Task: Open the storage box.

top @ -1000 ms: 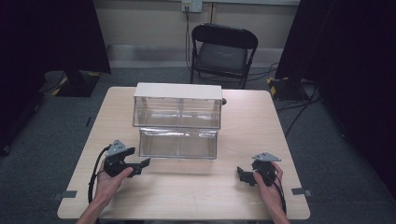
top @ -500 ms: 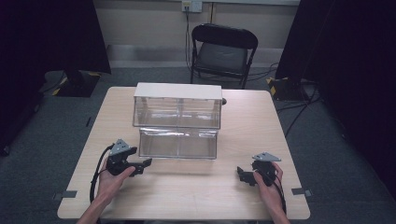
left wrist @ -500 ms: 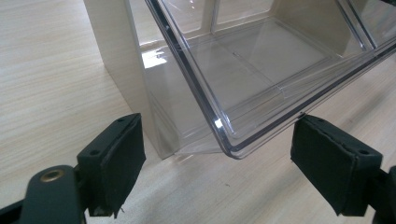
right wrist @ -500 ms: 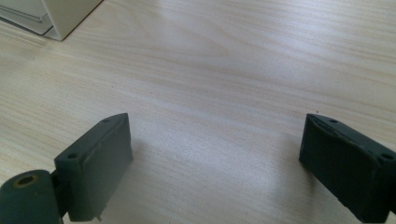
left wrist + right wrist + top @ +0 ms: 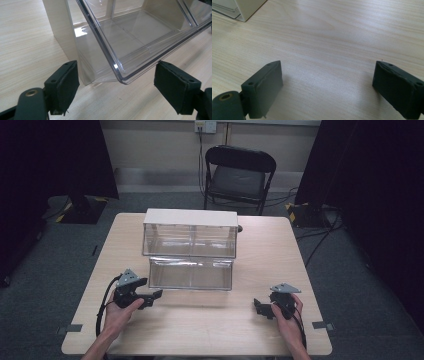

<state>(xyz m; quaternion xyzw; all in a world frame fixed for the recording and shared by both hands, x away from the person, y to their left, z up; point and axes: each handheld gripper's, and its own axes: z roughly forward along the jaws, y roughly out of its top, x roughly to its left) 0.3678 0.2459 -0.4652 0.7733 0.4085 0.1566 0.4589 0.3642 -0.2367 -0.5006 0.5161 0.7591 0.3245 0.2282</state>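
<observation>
the left gripper [image 5: 150, 298] is being held wide open with nothing gripped, its black pads [image 5: 65, 85] being spread to either side of the near left corner of a clear plastic drawer [image 5: 140, 37], which is being seen just ahead of them and apart from both. the right gripper [image 5: 261, 307] is likewise being held wide open and empty above bare wood, well apart from the drawer. no brand, label or readable writing is being shown on anything. the drawer is being seen pulled forward from the lower level of a cream-walled drawer cabinet [image 5: 190, 234]; it is transparent, with a thick rounded rim and inner dividers, and glare is being thrown off its walls. the cabinet is being seen at the middle of the light wooden table [image 5: 210, 325]. a black folding chair [image 5: 239, 176] is being seen beyond the table's far edge.
</observation>
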